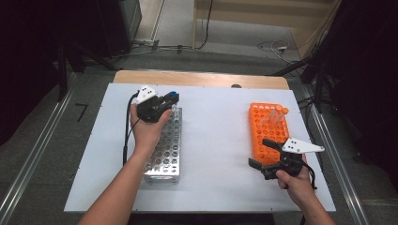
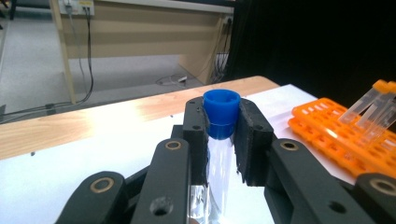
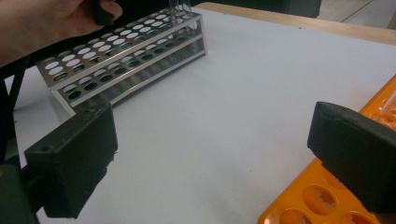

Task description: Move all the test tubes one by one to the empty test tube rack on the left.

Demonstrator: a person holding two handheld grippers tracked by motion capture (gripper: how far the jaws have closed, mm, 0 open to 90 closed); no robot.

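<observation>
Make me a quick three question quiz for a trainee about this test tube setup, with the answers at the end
1. True or false: the left gripper is shut on a blue-capped tube.
2. Which rack does the left gripper hover over: A) the metal rack, B) the orange rack, C) neither?
3. Fill in: the right gripper stands ____, with nothing between its pads, beside the orange rack.

Key: 1 true; 2 A; 3 open.
</observation>
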